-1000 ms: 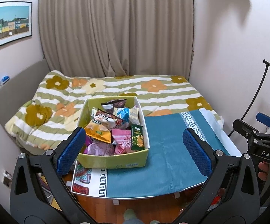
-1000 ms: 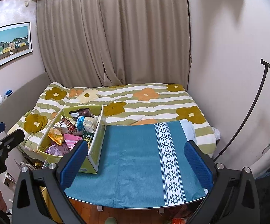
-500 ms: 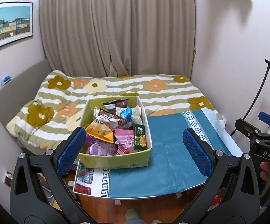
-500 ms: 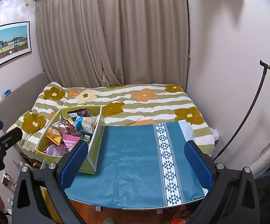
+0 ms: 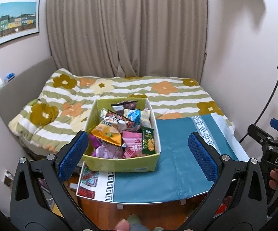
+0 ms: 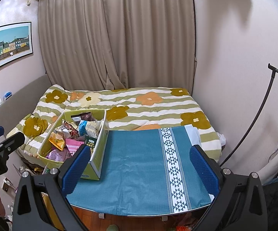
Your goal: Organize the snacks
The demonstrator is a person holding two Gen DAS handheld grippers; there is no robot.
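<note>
Left wrist: snack box (image 5: 119,165) btwn bed (image 5: 119,90), cloth (image 5: 177,154).

Snack-filled yellow-green box (image 5: 119,165) on table

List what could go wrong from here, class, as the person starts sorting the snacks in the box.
1. The box sits at the table's left end, beside the bed; a push could slide it off.
2. The packets are heaped; lifting the orange bag may drag others out.
3. Both grippers, left and right, are open and apart from the box, so nothing steadies it.
</note>
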